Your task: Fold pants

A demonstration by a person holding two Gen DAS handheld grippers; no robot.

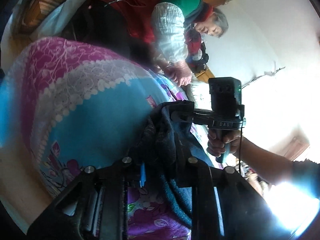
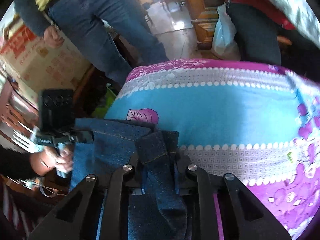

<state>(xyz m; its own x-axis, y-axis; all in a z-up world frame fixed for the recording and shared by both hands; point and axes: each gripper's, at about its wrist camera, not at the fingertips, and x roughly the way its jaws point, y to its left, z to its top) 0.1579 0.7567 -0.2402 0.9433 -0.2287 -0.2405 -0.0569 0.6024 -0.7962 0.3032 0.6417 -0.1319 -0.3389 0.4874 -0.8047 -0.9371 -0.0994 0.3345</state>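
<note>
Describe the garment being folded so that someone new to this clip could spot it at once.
Start at the bed with the floral sheet, banded blue, white and magenta. At its near edge both grippers clamp dark blue denim pants: the right gripper on a stitched hem, the left gripper on an edge beside it. It is the only plain, dark fabric on the sheet.

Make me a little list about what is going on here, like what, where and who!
Job: folding pants
Pants: dark blue jeans, bunched and held up over the bed
Left gripper: shut on the jeans
Right gripper: shut on a folded jeans edge
Bed cover: blue, purple and white, with flowers
People nearby: one in a red vest leaning at the bed; one in blue trousers standing
Also: white plastic bag on the floor
</note>
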